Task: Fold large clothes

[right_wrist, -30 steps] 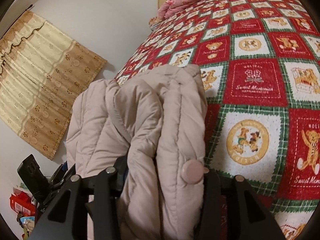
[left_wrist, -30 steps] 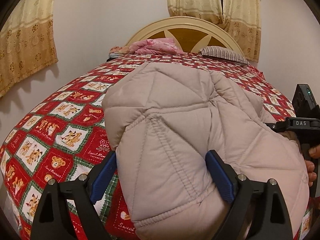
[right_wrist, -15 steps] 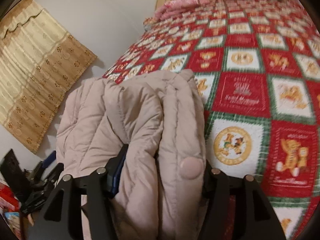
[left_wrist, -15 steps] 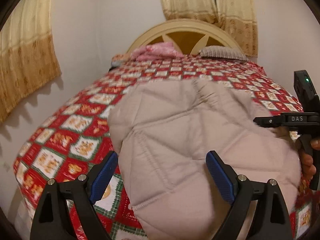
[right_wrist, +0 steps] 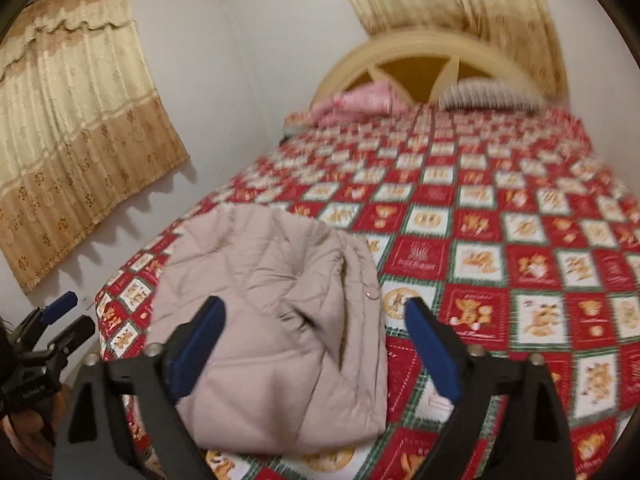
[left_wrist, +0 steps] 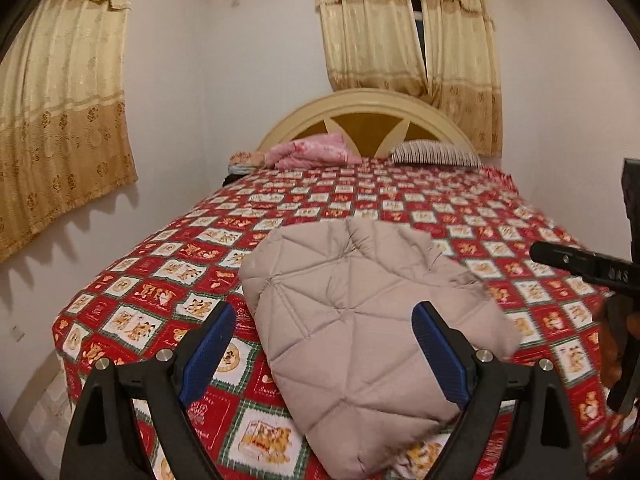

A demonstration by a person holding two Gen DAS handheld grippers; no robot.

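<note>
A beige quilted jacket (left_wrist: pixel 360 332) lies folded in a bundle on the bed's red patchwork cover (left_wrist: pixel 168 280), near the foot end. My left gripper (left_wrist: pixel 324 320) hovers above and short of it, open, its blue pads clear of the cloth. In the right wrist view the same jacket (right_wrist: pixel 272 320) lies below my right gripper (right_wrist: pixel 314 308), whose jaws are opening wide; the pads do not touch the jacket. The picture there is blurred. The left gripper's blue pad (right_wrist: pixel 60 306) shows at the far left, beside the bed.
The bed runs back to a cream arched headboard (left_wrist: pixel 372 108) with a pink pillow (left_wrist: pixel 316 152) and a striped pillow (left_wrist: pixel 436 154). White walls and gold curtains (left_wrist: pixel 60 120) close in on the left and behind. The bed's left edge (left_wrist: pixel 64 344) drops to the floor.
The right gripper has let go of the jacket's folded edge and its jaws have spread. Both grippers have pulled back and up, so the jacket looks smaller and lies flat on the bed.
</note>
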